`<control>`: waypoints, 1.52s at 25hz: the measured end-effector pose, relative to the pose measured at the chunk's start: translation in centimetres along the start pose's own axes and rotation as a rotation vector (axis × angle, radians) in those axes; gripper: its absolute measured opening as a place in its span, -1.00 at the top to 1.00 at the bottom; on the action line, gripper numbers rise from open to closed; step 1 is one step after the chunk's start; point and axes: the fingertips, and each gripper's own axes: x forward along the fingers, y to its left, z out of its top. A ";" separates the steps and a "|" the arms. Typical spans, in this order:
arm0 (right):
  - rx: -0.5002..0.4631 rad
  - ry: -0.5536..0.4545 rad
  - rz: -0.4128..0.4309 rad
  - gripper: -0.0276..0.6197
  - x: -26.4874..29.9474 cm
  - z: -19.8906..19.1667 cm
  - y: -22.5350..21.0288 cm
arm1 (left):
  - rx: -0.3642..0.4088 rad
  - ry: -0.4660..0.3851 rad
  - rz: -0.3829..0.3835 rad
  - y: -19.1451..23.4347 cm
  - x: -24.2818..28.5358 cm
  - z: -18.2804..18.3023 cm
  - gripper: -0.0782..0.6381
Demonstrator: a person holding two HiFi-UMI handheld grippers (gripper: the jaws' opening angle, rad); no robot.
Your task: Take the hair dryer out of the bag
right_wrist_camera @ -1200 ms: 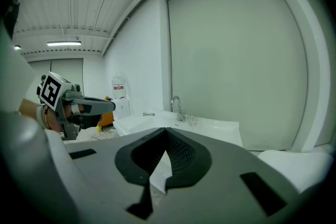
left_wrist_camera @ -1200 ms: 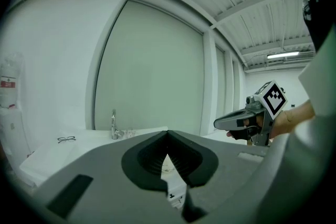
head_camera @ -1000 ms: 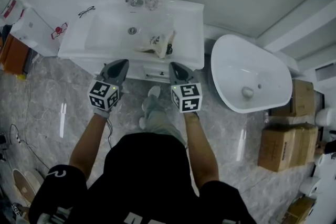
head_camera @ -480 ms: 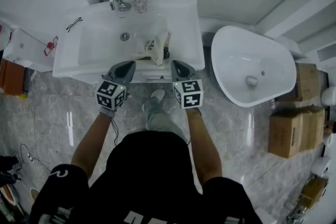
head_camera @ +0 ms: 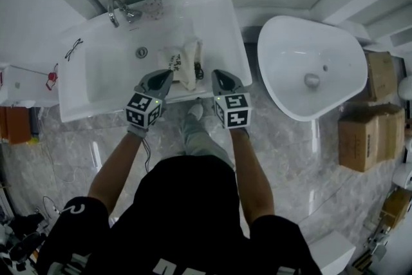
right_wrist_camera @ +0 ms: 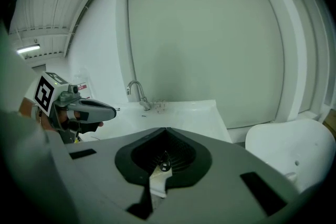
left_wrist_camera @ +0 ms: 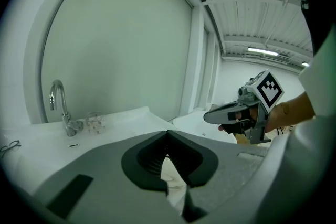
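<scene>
1. Head view: the bag (head_camera: 180,62) lies on the right part of the sink (head_camera: 96,84), just beyond my two claws. A dark bit at the bag's right edge looks to me like the hair dryer (head_camera: 199,69), with the rest inside the cloth. My left gripper (head_camera: 165,75) hangs at the bag's near-left corner, and from above I cannot tell whether it touches. My right gripper (head_camera: 219,76) is just to the right of the bag.
2. Left gripper view: my jaws are pressed together with nothing between them. The bag's cream cloth (left_wrist_camera: 170,178) shows just below the tips, and the faucet (left_wrist_camera: 60,107) stands far off to the left.
3. Right gripper view: these jaws are also fully together and empty. Under the tips I see the same cloth and a small dark part at its end, too small to name for certain.
4. How far along, as I judge it, is not far at all. The dryer sits in the bag and neither claw has a grip. What is left is to open a claw, pin or lift the bag with one, and draw the dryer out with the other.
</scene>
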 end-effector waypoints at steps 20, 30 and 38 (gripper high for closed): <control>0.104 0.147 -0.051 0.93 6.2 -5.1 -4.0 | -0.085 0.181 -0.158 1.4 11.7 -8.0 0.34; 0.121 0.185 -0.074 0.93 6.2 -6.5 -4.1 | -0.122 0.311 -0.152 1.4 13.5 -12.0 0.31; 0.122 0.199 -0.078 0.93 6.4 -6.7 -4.1 | -0.081 0.362 -0.141 2.3 13.6 -13.1 0.71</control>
